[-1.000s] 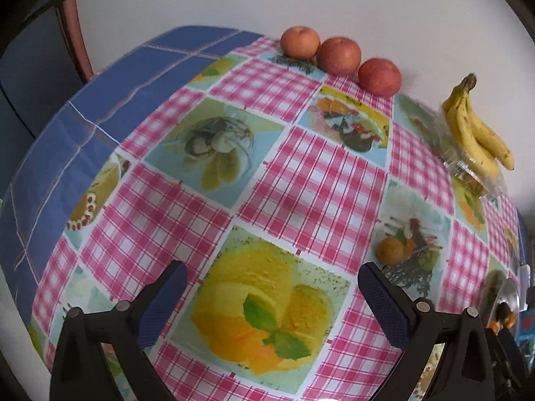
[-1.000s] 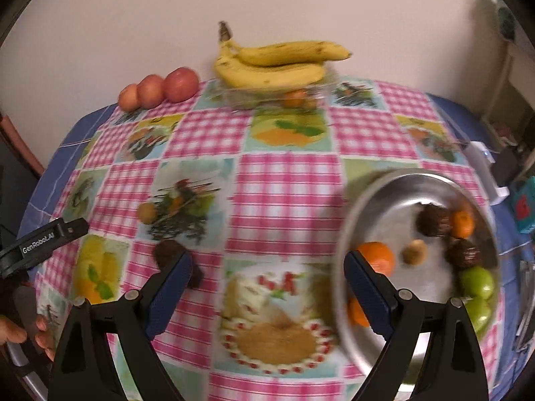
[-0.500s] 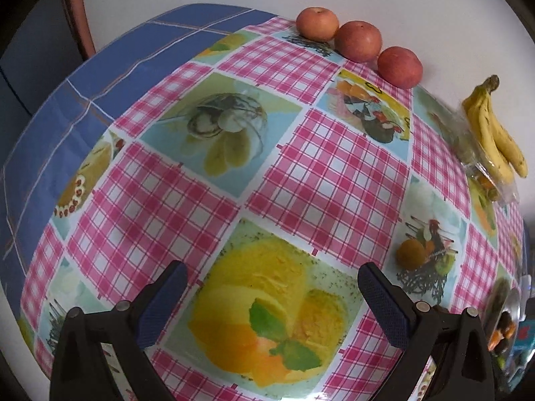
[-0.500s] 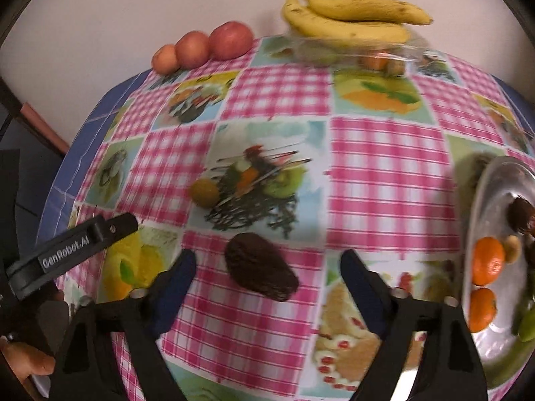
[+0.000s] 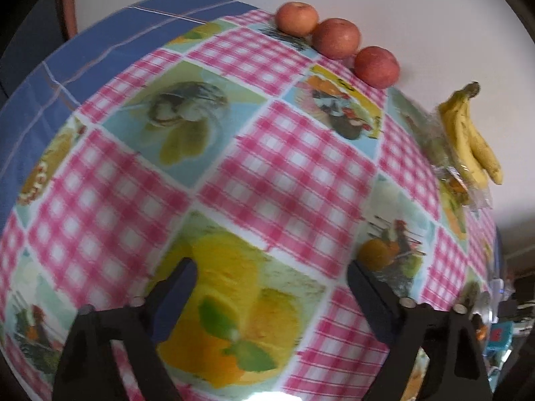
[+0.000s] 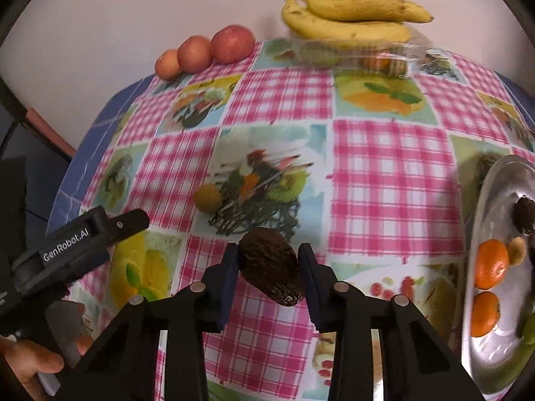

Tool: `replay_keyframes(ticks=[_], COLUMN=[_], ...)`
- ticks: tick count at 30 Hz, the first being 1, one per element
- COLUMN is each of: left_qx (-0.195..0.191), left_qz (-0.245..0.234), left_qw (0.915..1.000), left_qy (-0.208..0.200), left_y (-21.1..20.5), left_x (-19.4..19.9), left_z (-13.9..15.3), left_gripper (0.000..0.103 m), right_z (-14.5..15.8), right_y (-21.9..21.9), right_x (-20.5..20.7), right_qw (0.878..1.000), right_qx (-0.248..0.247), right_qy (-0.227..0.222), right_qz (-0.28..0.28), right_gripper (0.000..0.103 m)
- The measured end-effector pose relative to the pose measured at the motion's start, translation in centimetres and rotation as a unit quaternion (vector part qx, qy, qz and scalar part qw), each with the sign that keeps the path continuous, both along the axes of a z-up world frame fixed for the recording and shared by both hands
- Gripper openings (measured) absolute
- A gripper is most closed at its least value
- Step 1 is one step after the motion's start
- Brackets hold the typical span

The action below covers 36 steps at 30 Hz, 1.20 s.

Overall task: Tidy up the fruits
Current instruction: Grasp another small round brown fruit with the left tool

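Dark brown wrinkled avocado [image 6: 269,264], loose a second ago, now pinched by right gripper [image 6: 269,267]; left gripper [image 5: 272,280] spread, closing on nothing over checked tablecloth [image 5: 294,167].

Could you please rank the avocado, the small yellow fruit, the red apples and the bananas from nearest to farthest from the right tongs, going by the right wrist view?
1. Avocado: between the right tongs, gripped.
2. Small yellow fruit: just beyond, to the left.
3. Red apples: far edge, left.
4. Bananas: far edge, right of the apples; these two are too close to call.
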<state>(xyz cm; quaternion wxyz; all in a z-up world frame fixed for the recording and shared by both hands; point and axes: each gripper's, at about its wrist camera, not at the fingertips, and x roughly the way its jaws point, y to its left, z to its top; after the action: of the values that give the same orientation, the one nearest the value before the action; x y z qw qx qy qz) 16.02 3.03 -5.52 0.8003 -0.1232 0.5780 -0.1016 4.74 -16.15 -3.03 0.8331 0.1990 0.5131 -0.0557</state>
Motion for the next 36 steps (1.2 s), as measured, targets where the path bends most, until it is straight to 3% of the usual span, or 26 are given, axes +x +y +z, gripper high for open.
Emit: replay_keyframes(ticks=[5,7,9,15,20,23,30,36], left_qx=[-0.041,-0.052,-0.059,-0.058,-0.046,-0.059,-0.062,-0.083], left_qz=[-0.031,-0.048,-0.059,-0.093,-0.088,-0.085,-0.108,-0.129], left_qw=[0.9985,0.9971,0.9960,0.9934,0.9944,0.9940,0.9915,0.9859], left_qy=[-0.020,-0.028,-0.031,-0.034,-0.036,-0.035,-0.039,-0.067], left_y=[-2.2,-3.3,-4.1,-6.4,-6.4,-6.2,-6.7,-7.8], left_x=[0.2,0.4,0.5,0.3,0.2,0.2,-0.2,-1.2], left_z=[0.7,0.7,0.8,0.5,0.2,0.3,0.9,3.8], left_gripper=[0.080,0.073,0.058,0.043,0.035,0.024,0.023,0.023], right_z=[0.5,0.9,1.1,1.1,0.9,1.0,1.4,3.2], right_y=[-2.0,-2.9,-3.8,-5.4,-6.0,-6.3,-7.3,-9.8], right_x=[-0.5,-0.7,-1.0,-1.5,-1.5,-1.7,-2.4,-3.9], right_qw=[1.000,0.999,0.998,0.997,0.997,0.996,0.994,0.990], right_qx=[0.010,0.016,0.021,0.033,0.038,0.041,0.056,0.051], right_qy=[-0.011,-0.018,-0.022,-0.025,-0.028,-0.030,-0.041,-0.066], right_qz=[-0.024,-0.035,-0.046,-0.062,-0.066,-0.071,-0.087,-0.116], right_gripper=[0.037,0.037,0.037,0.037,0.037,0.037,0.037,0.037])
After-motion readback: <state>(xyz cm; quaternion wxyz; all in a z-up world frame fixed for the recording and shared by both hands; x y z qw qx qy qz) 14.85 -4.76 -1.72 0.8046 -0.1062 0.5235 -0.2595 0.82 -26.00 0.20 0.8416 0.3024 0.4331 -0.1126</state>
